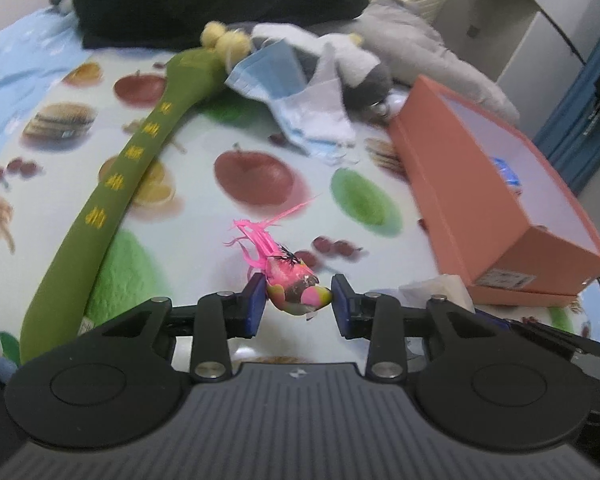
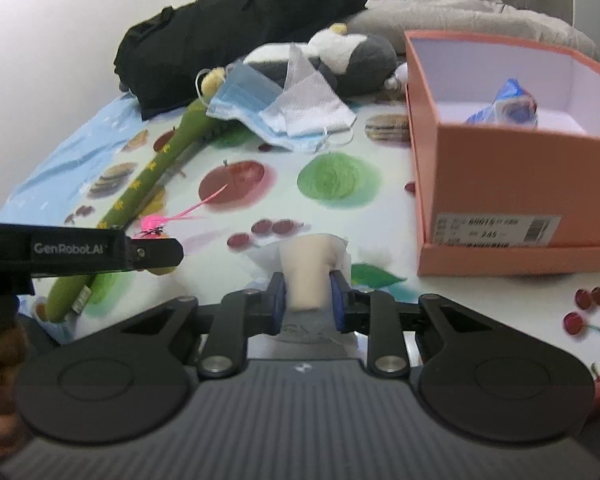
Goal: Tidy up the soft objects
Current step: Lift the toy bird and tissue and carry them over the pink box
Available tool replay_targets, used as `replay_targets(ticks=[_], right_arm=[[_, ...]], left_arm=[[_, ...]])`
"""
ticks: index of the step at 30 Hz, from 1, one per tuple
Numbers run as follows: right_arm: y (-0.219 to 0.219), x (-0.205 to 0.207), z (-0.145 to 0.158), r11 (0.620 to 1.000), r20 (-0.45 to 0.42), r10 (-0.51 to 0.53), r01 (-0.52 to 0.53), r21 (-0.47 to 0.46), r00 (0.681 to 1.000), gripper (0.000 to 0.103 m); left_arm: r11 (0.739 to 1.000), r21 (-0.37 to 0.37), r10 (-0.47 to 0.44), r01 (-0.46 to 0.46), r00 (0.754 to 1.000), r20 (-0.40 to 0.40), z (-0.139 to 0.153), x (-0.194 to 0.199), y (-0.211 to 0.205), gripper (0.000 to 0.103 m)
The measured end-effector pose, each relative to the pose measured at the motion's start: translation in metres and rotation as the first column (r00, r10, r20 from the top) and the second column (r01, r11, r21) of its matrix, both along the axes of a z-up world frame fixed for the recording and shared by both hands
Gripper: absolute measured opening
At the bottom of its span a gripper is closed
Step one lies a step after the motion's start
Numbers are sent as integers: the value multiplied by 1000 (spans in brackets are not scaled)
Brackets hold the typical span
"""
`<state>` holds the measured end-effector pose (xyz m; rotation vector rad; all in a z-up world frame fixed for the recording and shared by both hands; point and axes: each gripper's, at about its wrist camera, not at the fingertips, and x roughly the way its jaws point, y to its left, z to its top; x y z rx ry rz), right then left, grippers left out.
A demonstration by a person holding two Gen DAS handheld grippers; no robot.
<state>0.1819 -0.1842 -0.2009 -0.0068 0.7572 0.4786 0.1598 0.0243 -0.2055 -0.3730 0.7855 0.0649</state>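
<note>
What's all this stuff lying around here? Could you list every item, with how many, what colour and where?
Toy bird: one, pink and yellow-green with pink feathers, pinched in the left gripper.
Soft roll: one, beige, clamped in the right gripper.
Long plush: one, green with yellow marks, lying along the left side of the cloth.
Face masks: a few, blue, piled at the plush's far end.
Tissue: one, white, on the masks.
Penguin plush: one, grey and white, behind the masks.
Box: one, orange, open, on the right; a blue packet inside.
Black bag: one, at the back.
Printed cloth: one, white with fruit pictures, under everything.
Left gripper: black, blue pads.
Right gripper: black, blue pads.
</note>
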Motion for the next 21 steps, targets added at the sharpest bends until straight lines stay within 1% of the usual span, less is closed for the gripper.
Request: replay_targets(ticks=[6, 11, 17, 21], right_arm=[[-10, -1, 31, 1000, 43, -16, 15, 26, 999, 27], [-21, -5, 56, 999, 77, -28, 25, 48, 997, 27], [-39, -13, 81, 997, 121, -64, 58, 54, 991, 27], [-55, -17, 93, 994, 148, -102, 95, 55, 984, 27]], left_arm=[[998, 14, -55, 54, 997, 45, 29, 1, -8, 41], [994, 28, -108, 106, 990, 89, 56, 1, -18, 41], [984, 29, -176, 174, 975, 138, 82, 1, -37, 41], [974, 23, -227, 227, 960, 163, 93, 4, -55, 41]])
